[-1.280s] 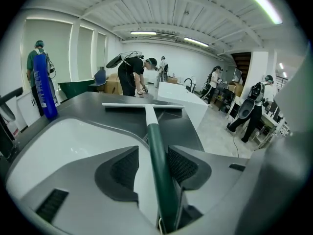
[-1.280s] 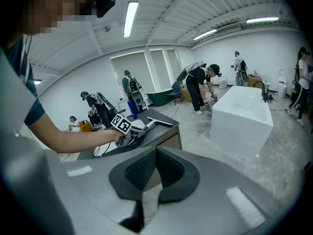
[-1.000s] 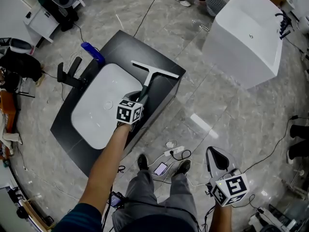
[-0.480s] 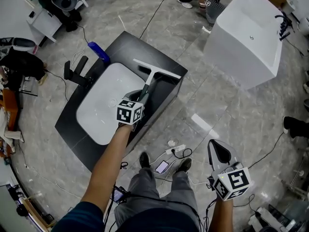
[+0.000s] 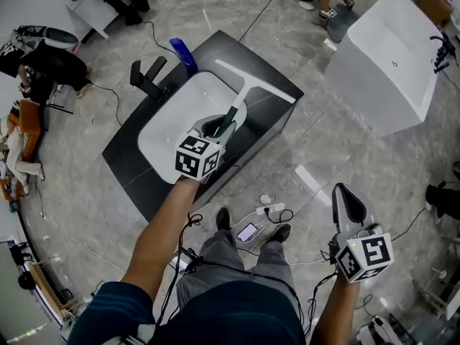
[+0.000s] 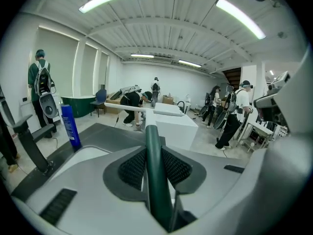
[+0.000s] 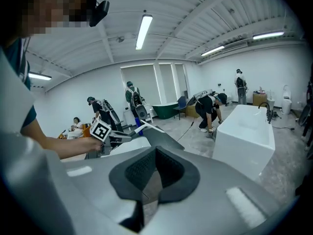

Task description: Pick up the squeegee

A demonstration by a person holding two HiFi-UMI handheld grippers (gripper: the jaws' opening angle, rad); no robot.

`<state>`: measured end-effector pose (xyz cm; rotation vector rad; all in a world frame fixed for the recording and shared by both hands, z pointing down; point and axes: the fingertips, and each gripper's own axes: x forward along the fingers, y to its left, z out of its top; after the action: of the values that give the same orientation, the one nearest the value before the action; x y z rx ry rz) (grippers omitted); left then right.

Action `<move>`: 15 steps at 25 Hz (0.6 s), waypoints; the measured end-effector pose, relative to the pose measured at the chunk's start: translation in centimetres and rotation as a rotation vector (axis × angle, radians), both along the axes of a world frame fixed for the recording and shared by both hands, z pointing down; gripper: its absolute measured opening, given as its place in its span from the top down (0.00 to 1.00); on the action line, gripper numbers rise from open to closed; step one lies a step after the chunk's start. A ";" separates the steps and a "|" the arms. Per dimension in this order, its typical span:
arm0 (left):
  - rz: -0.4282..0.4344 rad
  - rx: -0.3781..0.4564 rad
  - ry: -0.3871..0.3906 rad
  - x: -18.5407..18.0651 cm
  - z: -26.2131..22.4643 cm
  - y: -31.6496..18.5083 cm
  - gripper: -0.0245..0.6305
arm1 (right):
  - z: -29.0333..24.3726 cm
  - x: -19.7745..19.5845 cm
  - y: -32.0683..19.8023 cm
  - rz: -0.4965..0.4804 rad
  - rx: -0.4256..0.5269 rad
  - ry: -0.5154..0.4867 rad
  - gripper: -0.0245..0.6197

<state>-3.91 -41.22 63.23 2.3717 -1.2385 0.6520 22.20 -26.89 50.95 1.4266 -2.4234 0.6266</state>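
Observation:
The squeegee has a dark green handle [image 5: 231, 116] and a long white blade [image 5: 256, 82]. My left gripper [image 5: 219, 126] is shut on the handle and holds the squeegee up over the black sink counter [image 5: 136, 165], with the blade pointing away from me. In the left gripper view the handle [image 6: 155, 175] runs straight between the ribbed pads [image 6: 131, 168], and the blade [image 6: 128, 109] crosses its far end. My right gripper [image 5: 345, 201] hangs at the lower right above the floor, shut with nothing in it. In its own view the right gripper [image 7: 155, 155] points toward the sink.
A white basin [image 5: 167, 136] is set in the counter, with a black tap [image 5: 146, 79] and a blue bottle [image 5: 183, 54] at its far side. A large white tub [image 5: 392, 57] stands at the right. Cables and a power strip [image 5: 270, 210] lie on the floor by my feet. Other people work in the background.
The left gripper has risen with the squeegee, so the blade has lifted off the counter. The right gripper has also risen a little.

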 end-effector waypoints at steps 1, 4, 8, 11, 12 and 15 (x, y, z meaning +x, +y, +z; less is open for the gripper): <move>-0.001 0.017 0.006 -0.3 -1.3 0.6 0.82 | -0.6 -0.2 0.0 -0.005 0.009 0.001 0.95; 0.001 0.065 0.022 -1.1 -5.0 2.6 0.82 | -2.4 -0.7 0.5 -0.019 0.033 0.007 0.95; -0.005 0.136 0.032 -2.2 -9.9 5.3 0.82 | -5.0 -1.1 1.1 -0.038 0.071 0.021 0.95; -0.004 0.186 0.044 -2.9 -13.2 7.3 0.82 | -7.1 -1.3 1.7 -0.046 0.103 0.029 0.95; -0.002 0.202 0.047 -3.1 -14.4 8.0 0.82 | -7.8 -1.5 1.9 -0.049 0.113 0.033 0.95; 0.006 0.250 0.052 -4.0 -17.6 9.9 0.82 | -9.9 -2.4 2.3 -0.062 0.144 0.041 0.95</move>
<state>-7.90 -31.30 45.62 2.5761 -1.3599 0.4562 19.78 -24.55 41.03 1.3961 -2.5144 0.4121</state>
